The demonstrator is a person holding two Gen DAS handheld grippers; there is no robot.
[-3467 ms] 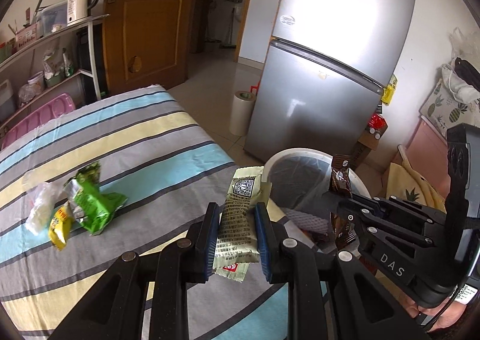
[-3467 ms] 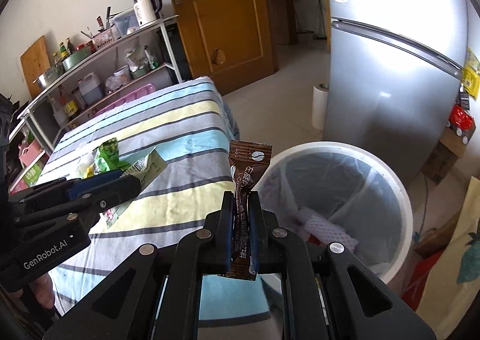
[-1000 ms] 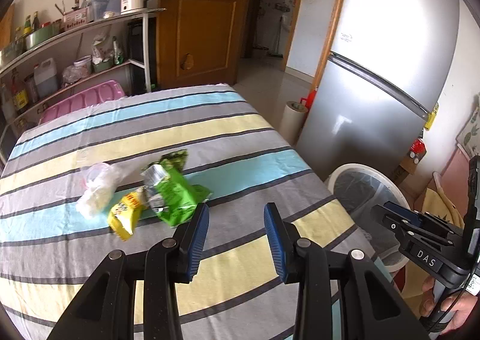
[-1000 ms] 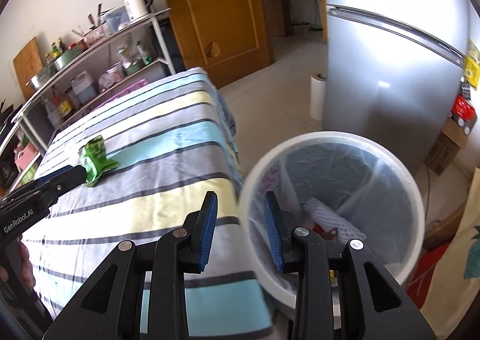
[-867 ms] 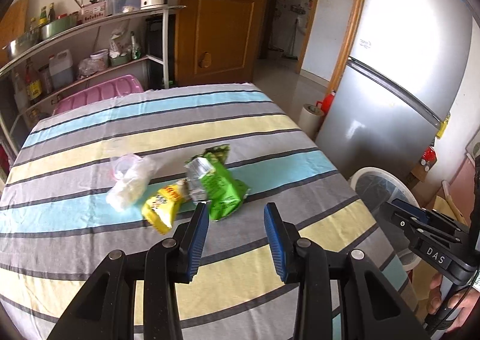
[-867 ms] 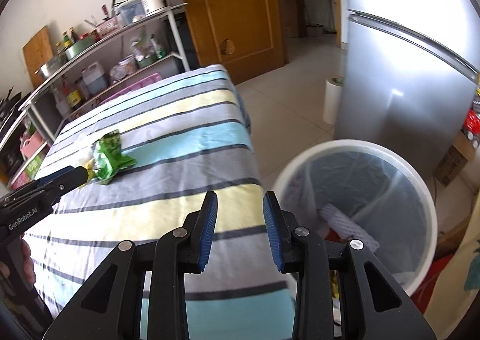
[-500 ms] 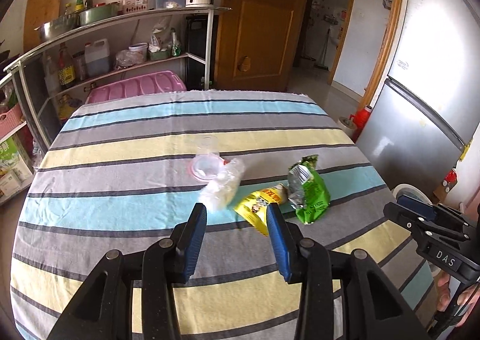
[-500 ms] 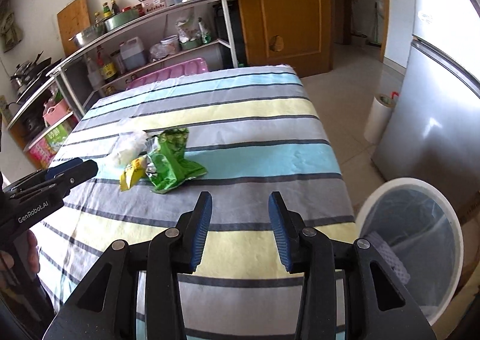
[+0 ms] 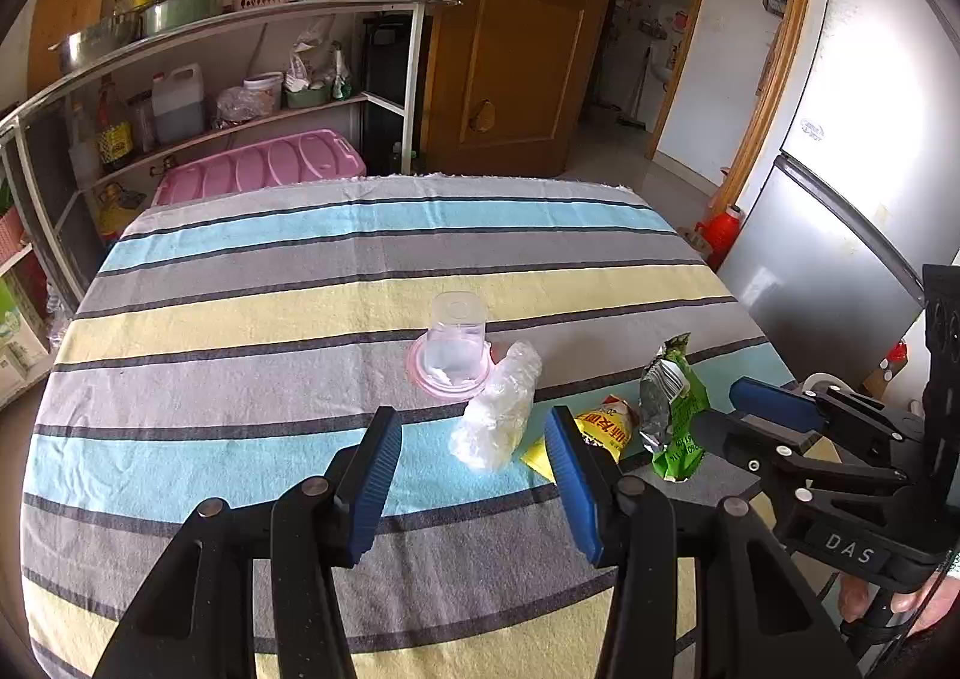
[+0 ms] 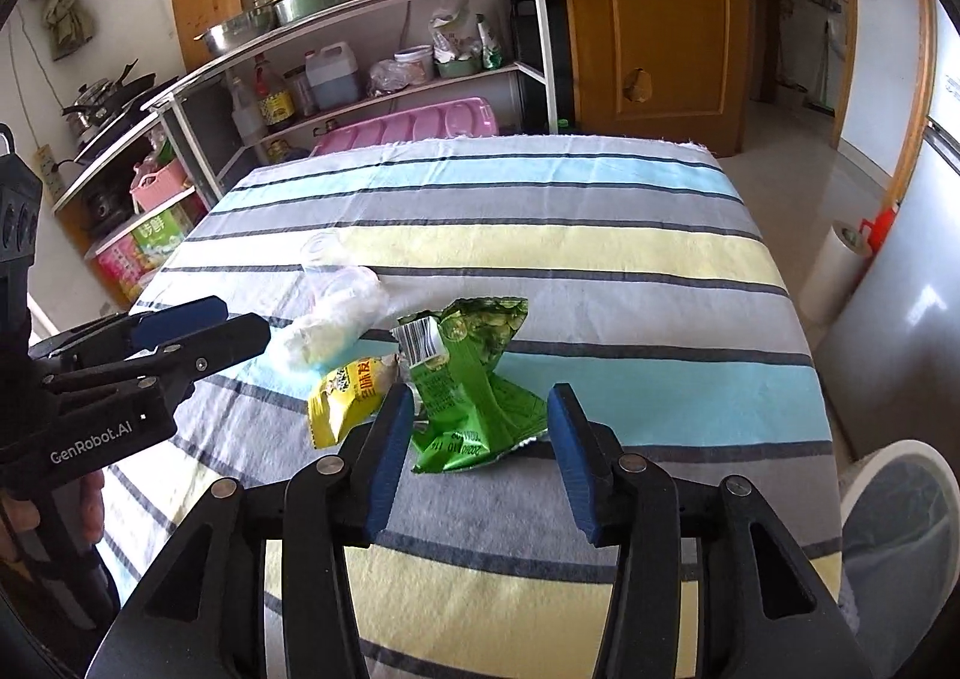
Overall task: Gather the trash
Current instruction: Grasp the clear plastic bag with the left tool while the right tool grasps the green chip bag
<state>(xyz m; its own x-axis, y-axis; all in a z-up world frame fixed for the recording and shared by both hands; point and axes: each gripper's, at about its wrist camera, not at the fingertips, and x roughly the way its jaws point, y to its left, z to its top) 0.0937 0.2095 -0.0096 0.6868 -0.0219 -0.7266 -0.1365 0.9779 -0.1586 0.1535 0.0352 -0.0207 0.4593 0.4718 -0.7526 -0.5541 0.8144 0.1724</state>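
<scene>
At lower centre of the left wrist view, the left gripper [image 9: 474,475] points out over the striped cloth [image 9: 240,319], its blue pads spread wide with nothing between them, the crumpled clear bag [image 9: 498,415] showing in the gap; at lower right of that frame the right gripper [image 9: 774,415] reaches in from the side, its tip just beside the green wrapper [image 9: 672,409]; at lower centre of the right wrist view, the right gripper [image 10: 474,451] sits low over the cloth [image 10: 600,235], fingers apart and empty, the green wrapper [image 10: 474,379] lying in the gap between the pads; the yellow packet [image 10: 348,391] lies touching the wrapper's left side, with the clear bag [image 10: 330,325] just beyond it; a clear cup [image 9: 456,337] stands upside down on a pink lid [image 9: 420,373] right above the bag, something white inside it; at lower right of the right wrist view the white bin [image 10: 870,469] stands beside the table, its mesh liner showing, contents too blurred to tell.
</scene>
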